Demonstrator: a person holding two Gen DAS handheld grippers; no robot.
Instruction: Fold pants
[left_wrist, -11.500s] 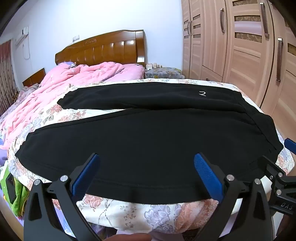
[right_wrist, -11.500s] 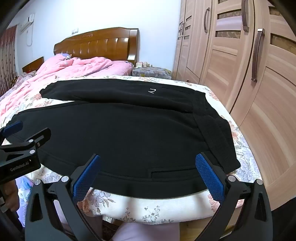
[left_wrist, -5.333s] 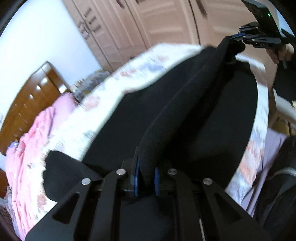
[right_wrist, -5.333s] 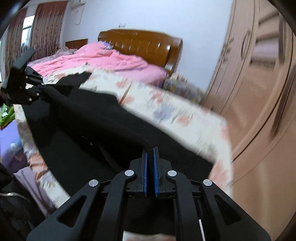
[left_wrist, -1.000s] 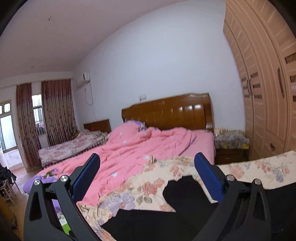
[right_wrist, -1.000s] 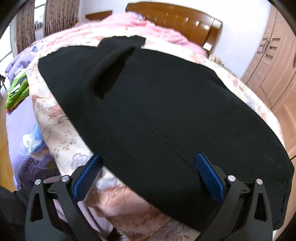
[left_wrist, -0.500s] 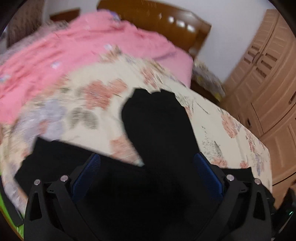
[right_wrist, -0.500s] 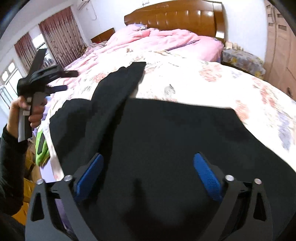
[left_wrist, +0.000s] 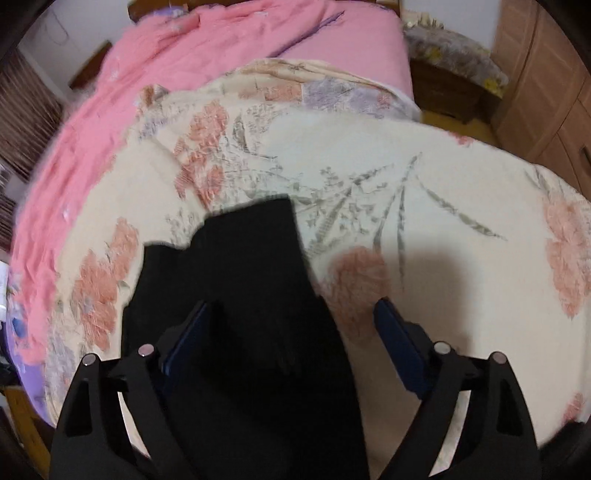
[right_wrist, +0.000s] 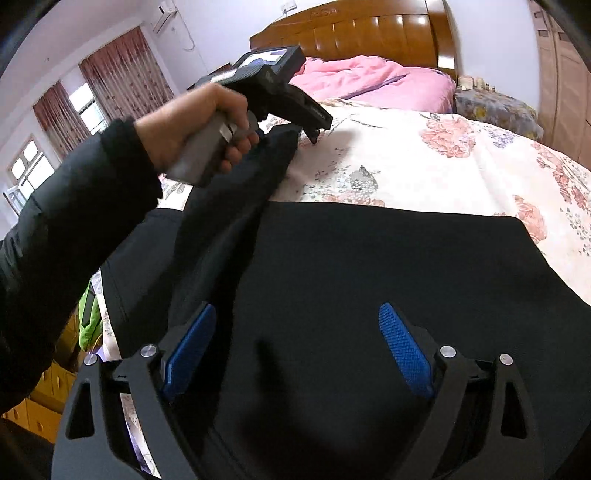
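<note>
Black pants lie on the floral bedsheet. One narrow leg end sticks out toward the pink quilt. My left gripper points steeply down over that leg end. Its jaws are closing with the cloth lying between them, and the blue pads stand clear of it. In the right wrist view a person's hand holds the left gripper at the leg's tip. My right gripper hovers open over the wide part of the pants, with nothing pinched.
A pink quilt covers the far side of the bed below a wooden headboard. A nightstand and a wardrobe stand at the right. Something green lies off the bed's left edge.
The left gripper swung down from facing the room to hang over the leg end, and its jaws narrowed. The right gripper turned toward the headboard, then held still.
</note>
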